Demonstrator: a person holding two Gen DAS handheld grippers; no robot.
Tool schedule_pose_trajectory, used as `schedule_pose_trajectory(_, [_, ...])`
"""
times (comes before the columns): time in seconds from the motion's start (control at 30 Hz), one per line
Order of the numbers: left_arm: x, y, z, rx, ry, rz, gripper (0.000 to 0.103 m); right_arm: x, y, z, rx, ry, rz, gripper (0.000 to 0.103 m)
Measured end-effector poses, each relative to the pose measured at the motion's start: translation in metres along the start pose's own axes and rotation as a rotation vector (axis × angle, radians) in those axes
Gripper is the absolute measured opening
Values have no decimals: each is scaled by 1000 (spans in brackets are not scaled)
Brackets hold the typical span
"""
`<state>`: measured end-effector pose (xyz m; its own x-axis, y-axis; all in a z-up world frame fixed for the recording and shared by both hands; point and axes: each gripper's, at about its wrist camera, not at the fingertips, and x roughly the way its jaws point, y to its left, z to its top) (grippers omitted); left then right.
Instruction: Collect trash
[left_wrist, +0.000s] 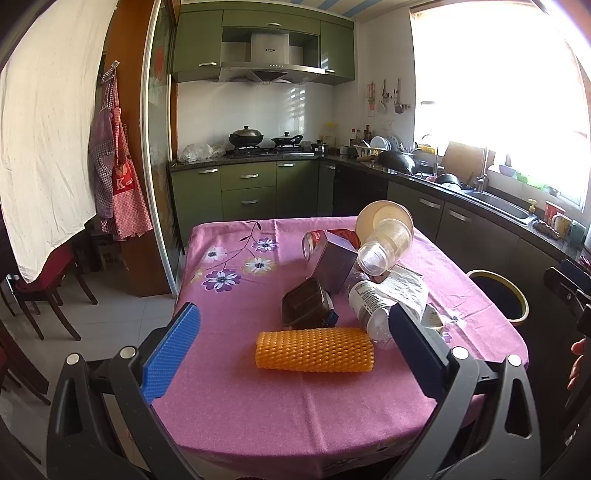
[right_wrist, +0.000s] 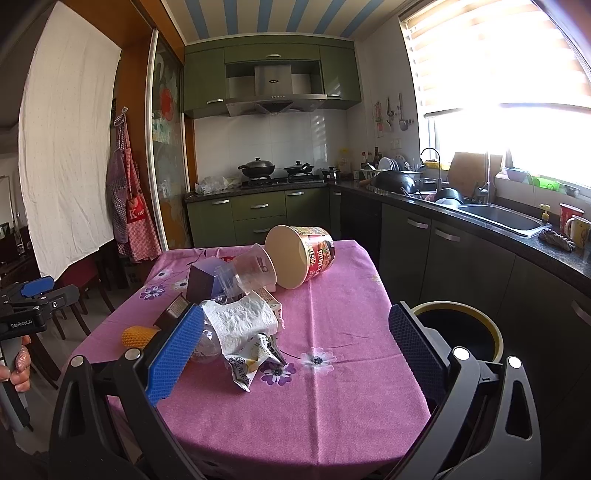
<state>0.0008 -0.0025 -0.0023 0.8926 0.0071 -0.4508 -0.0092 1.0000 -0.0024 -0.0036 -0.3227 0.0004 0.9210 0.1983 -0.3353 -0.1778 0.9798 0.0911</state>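
The trash lies heaped on the right half of a table under a pink flowered cloth (left_wrist: 236, 398), in a green-cabinet kitchen. Nearest the front edge is an orange foam net sleeve (left_wrist: 314, 350), lying on its side, ribbed and tube-shaped. Behind it sits a dark plastic tray (left_wrist: 304, 302), tilted, and behind that a grey-purple carton (left_wrist: 332, 264). A clear plastic bottle (left_wrist: 371, 308) with a white label lies beside a crumpled white wrapper (right_wrist: 242, 319), and a torn printed snack packet (right_wrist: 251, 360) rests in front of the wrapper. A clear plastic cup (left_wrist: 384, 245) lies tipped against a toppled instant-noodle tub (right_wrist: 301, 254), red-printed with a cream base. A black bin with a yellow rim (right_wrist: 495, 332) stands just beside the table's right edge. The left gripper (left_wrist: 295, 339) and right gripper (right_wrist: 295, 339) both hover spread wide, grasping nothing.
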Motion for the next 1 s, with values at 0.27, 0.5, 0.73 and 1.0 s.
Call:
schedule_pose_trajectory(0.27, [1, 1, -1, -8, 5, -8, 97, 3, 0, -2, 4, 2, -2, 99])
schedule_pose_trajectory(0.5, [3, 1, -2, -17, 12, -9, 97, 4, -1, -1, 4, 5, 2, 99])
schedule_pose_trajectory(0.73, [4, 1, -2, -12, 16, -11, 97, 4, -1, -1, 4, 5, 1, 99])
schedule_pose_trajectory(1.0, [4, -1, -3, -10, 20, -14, 97, 5, 0, -1, 5, 9, 0, 99])
